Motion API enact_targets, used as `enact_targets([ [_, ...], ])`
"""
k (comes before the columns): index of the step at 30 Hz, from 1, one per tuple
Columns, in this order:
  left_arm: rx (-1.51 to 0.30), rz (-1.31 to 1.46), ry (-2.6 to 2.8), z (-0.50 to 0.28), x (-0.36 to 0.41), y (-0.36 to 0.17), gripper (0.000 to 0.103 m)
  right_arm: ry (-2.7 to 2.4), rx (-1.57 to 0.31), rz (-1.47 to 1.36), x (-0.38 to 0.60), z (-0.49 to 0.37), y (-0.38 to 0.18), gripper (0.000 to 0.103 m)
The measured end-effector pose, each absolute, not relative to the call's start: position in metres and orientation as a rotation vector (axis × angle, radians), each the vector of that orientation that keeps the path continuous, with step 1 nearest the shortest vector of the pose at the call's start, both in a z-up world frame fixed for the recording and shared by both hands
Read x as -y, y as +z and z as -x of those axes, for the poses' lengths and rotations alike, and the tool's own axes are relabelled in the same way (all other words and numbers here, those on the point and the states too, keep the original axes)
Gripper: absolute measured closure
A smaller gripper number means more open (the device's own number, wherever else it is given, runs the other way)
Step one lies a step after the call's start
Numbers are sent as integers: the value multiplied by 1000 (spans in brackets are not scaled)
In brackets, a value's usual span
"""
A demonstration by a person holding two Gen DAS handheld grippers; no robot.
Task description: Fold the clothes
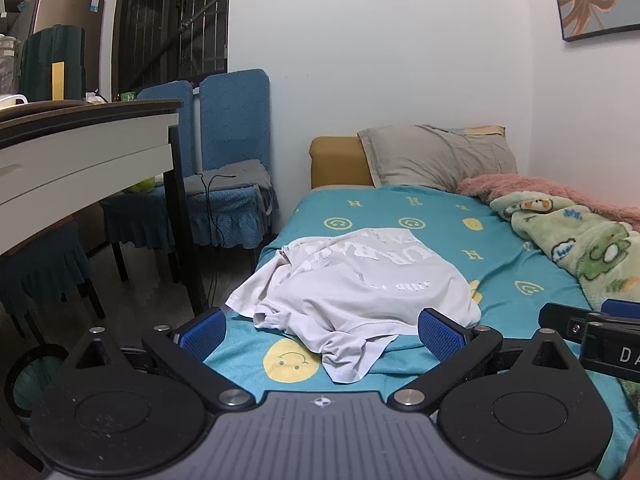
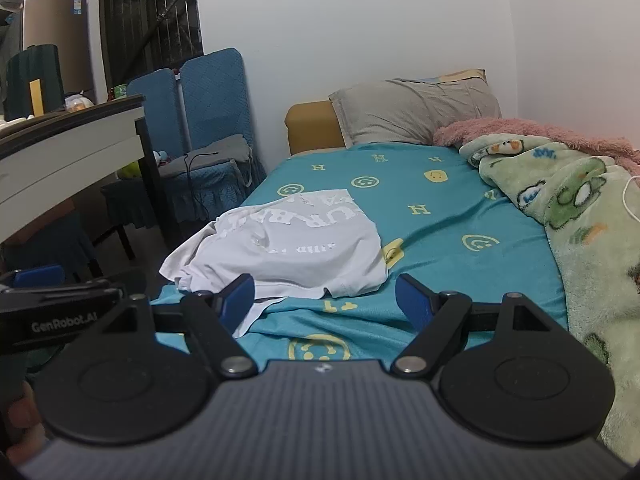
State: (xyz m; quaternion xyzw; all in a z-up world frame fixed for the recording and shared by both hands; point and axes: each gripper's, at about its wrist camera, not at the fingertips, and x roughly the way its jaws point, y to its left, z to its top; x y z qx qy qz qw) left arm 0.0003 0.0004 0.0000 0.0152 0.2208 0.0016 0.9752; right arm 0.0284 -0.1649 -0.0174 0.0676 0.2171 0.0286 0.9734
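Right now a white shirt (image 1: pixel 360 284) lies crumpled on the bed (image 1: pixel 440 216), near its left edge, with one corner hanging off the side. Both grippers hang low over the end of the bed away from the pillow (image 1: pixel 436 156). On the left gripper (image 1: pixel 322 330) the blue fingers (image 1: pixel 202 334) are wide apart, and the shirt's near edge lies between them. On the right gripper (image 2: pixel 324 300) the fingers (image 2: pixel 414 300) are wide apart too, holding nothing. The shirt lies just ahead, and its corner is beside the left finger.
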Motion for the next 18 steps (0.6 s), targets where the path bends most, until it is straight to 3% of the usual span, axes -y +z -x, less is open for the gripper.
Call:
enact_targets([
  [18,-420,-67,3,3,3,1,0,50,-431,-142,167,-28,-16,23],
])
